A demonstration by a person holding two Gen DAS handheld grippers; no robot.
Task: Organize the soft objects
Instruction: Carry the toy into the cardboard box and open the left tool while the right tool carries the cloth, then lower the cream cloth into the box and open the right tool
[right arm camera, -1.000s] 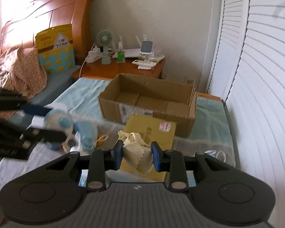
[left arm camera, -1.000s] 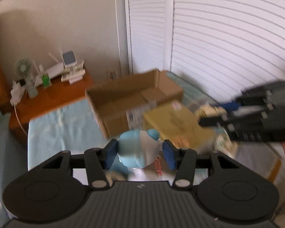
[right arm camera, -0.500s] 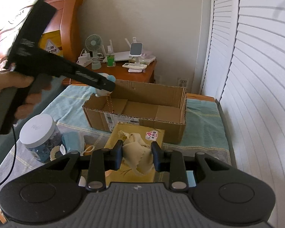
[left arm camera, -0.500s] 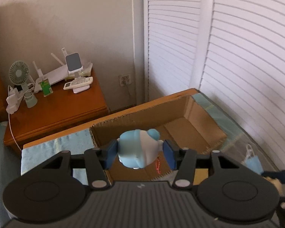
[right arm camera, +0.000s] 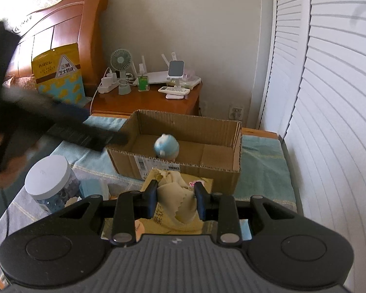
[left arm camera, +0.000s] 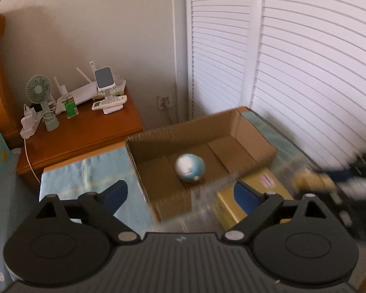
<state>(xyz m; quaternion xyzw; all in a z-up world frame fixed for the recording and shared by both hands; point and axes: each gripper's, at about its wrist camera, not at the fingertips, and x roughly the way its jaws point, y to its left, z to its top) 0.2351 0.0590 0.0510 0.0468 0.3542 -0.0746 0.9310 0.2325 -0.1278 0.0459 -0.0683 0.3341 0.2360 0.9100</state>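
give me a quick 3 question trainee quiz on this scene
1. True or false: the blue toy lies inside the box.
2. What does the right gripper hold? A) fan B) cream cloth C) jar
3. Fill in: the left gripper is ____.

Key:
1. True; it lies on the box floor.
2. B; its pads press on the cream cloth.
3. Open; its jaws have just been opening, with nothing between them.
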